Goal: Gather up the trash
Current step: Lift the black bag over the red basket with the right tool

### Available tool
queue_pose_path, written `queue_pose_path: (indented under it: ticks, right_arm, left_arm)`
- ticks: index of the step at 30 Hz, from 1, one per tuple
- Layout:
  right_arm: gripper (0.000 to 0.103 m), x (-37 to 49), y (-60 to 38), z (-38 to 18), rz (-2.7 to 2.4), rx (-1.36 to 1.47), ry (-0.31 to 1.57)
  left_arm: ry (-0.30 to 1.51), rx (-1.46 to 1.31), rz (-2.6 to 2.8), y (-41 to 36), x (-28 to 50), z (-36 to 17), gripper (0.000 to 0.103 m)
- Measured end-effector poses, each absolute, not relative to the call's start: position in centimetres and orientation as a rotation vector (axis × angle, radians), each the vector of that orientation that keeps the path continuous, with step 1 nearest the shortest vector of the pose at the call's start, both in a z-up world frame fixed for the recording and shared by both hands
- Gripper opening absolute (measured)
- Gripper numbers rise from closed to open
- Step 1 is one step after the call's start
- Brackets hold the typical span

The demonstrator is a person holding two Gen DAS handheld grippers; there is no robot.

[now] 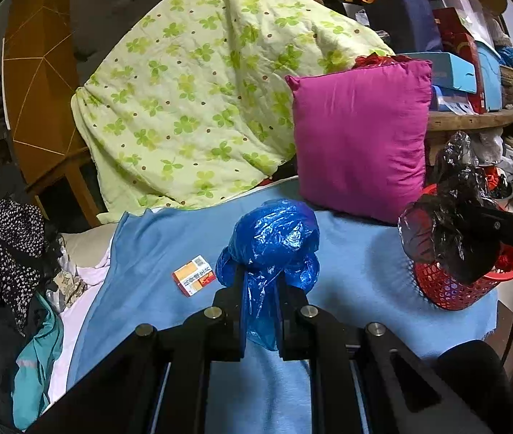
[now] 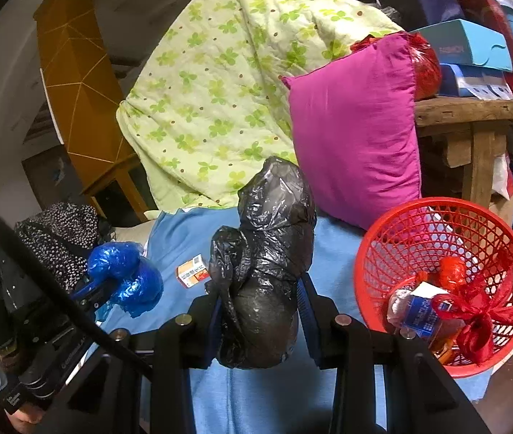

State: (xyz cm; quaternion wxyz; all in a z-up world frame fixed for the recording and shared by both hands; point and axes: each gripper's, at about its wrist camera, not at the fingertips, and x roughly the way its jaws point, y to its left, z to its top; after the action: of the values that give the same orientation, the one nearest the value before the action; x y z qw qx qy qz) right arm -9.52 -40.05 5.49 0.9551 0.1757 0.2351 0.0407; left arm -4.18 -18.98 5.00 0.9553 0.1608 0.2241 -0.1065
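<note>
Left wrist view: blue plastic bag (image 1: pixel 274 242) pinched in the closed left gripper (image 1: pixel 261 311) above the blue sheet (image 1: pixel 361 253). Right wrist view: black plastic bag (image 2: pixel 267 264) clamped in the right gripper (image 2: pixel 260 322), beside the red basket (image 2: pixel 375 253); small box (image 2: pixel 192 271) lying on the sheet.

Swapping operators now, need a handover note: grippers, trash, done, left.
Left gripper: jaws shut on the blue bag, lifted above the blue sheet.
Right gripper: jaws shut on the black bag, also lifted.
Red basket: at the sheet's right edge, to the right of the right gripper; it already holds a red bag and other trash.
Done: both bags picked up.
Left: drop both into the basket, then probably the small box lying on the sheet.
</note>
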Motion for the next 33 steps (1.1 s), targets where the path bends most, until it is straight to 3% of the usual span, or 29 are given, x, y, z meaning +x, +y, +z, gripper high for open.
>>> queue_pose_path:
  ticks: [33]
  right_arm:
    - [0.04, -11.1, -41.5, 6.4, -0.143, 0.224, 0.451]
  left_arm:
    - [0.52, 0.364, -0.329, -23.2, -4.7, 4.2, 0.013]
